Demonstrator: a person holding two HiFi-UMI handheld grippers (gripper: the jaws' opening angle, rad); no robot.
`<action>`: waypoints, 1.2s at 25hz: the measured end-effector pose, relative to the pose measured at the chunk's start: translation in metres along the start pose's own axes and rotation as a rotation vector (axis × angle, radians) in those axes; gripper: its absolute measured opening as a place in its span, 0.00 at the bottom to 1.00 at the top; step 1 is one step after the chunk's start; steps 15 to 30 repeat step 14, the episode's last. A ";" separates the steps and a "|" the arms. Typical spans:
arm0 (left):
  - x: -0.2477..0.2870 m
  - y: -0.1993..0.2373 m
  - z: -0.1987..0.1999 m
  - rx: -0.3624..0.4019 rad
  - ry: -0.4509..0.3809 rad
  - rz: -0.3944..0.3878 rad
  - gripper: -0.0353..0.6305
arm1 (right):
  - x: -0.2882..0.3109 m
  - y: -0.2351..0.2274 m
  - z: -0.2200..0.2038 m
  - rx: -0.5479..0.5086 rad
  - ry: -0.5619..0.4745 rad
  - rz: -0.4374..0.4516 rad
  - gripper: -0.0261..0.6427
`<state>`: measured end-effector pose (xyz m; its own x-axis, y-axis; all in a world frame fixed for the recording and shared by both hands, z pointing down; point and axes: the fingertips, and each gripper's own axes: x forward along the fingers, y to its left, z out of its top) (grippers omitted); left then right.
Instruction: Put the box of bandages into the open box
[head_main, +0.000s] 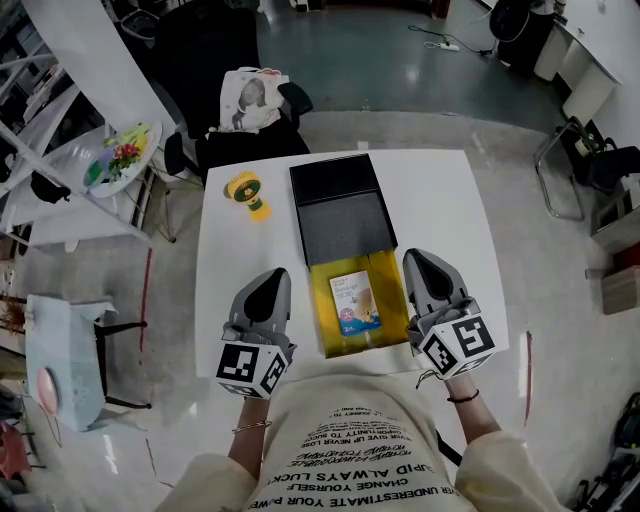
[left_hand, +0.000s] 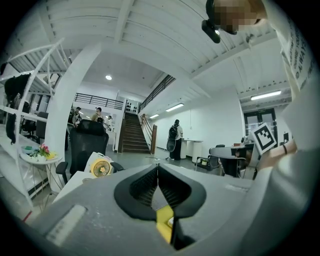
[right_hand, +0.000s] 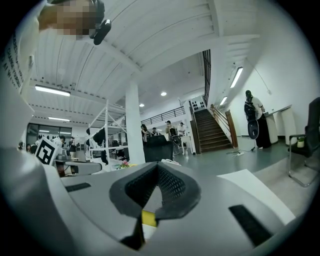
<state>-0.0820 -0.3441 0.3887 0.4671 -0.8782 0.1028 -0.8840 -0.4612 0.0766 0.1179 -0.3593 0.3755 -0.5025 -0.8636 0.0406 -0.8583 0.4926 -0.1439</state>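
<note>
The box of bandages (head_main: 355, 303) lies inside the yellow open box (head_main: 322, 322), low in the middle of the frame. My left gripper (head_main: 272, 277) and right gripper (head_main: 419, 259) rest beside it. Both are pressed together and hold nothing, so I think the job is done.

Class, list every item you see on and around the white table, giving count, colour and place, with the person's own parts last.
table: one, white, mid-floor.
open box: one, yellow, near table edge, between the claws.
box of bandages: one, white and blue, lying inside the open box.
black case: one, black, just beyond the open box.
small fan: one, yellow, table's far left.
office chair: one, black, behind the table.
left claw: one, grey, shut, empty.
right claw: one, grey, shut, empty.
</note>
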 end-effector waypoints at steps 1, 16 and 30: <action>0.000 0.000 -0.001 -0.001 0.002 0.002 0.09 | 0.000 -0.001 0.000 0.005 0.000 -0.007 0.04; 0.002 0.006 -0.004 0.003 0.014 0.030 0.09 | 0.002 -0.007 -0.002 0.001 0.006 -0.032 0.04; 0.002 0.006 -0.004 0.003 0.014 0.030 0.09 | 0.002 -0.007 -0.002 0.001 0.006 -0.032 0.04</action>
